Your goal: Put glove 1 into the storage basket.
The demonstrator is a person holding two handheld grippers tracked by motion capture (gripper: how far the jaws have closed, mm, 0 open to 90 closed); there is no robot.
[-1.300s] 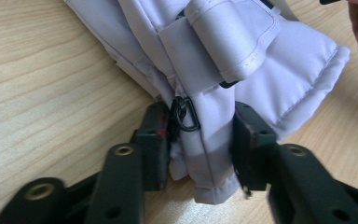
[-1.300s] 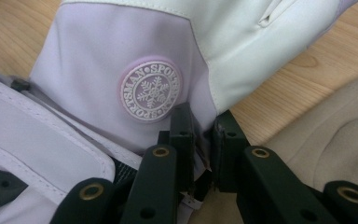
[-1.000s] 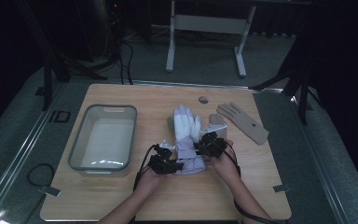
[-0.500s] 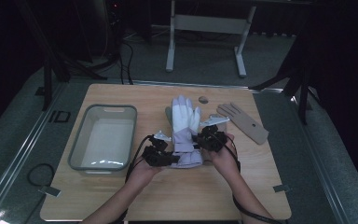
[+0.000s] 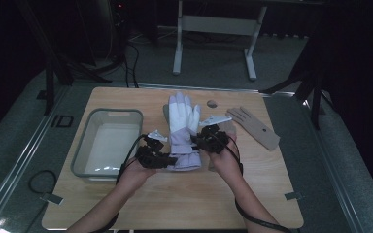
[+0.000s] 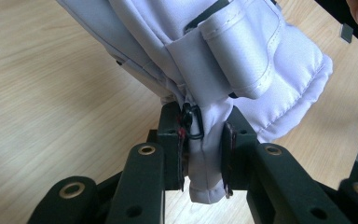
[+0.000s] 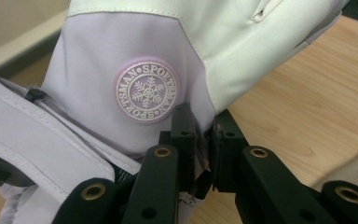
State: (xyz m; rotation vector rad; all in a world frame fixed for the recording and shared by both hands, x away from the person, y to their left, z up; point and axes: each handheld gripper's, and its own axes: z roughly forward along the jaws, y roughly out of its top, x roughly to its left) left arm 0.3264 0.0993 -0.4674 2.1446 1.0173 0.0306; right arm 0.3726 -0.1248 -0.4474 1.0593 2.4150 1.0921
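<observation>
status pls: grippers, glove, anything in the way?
Left gripper shut on white glove cuff. Right gripper shut on its side edge. Bin left, tan glove right, both apart.

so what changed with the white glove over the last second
The white glove moved away from the person, from a bunched heap to lying stretched out flat with fingers pointing at the far edge. The left gripper and right gripper are clamped on its cuff end. The tan glove, clear bin and small round thing stayed put.
</observation>
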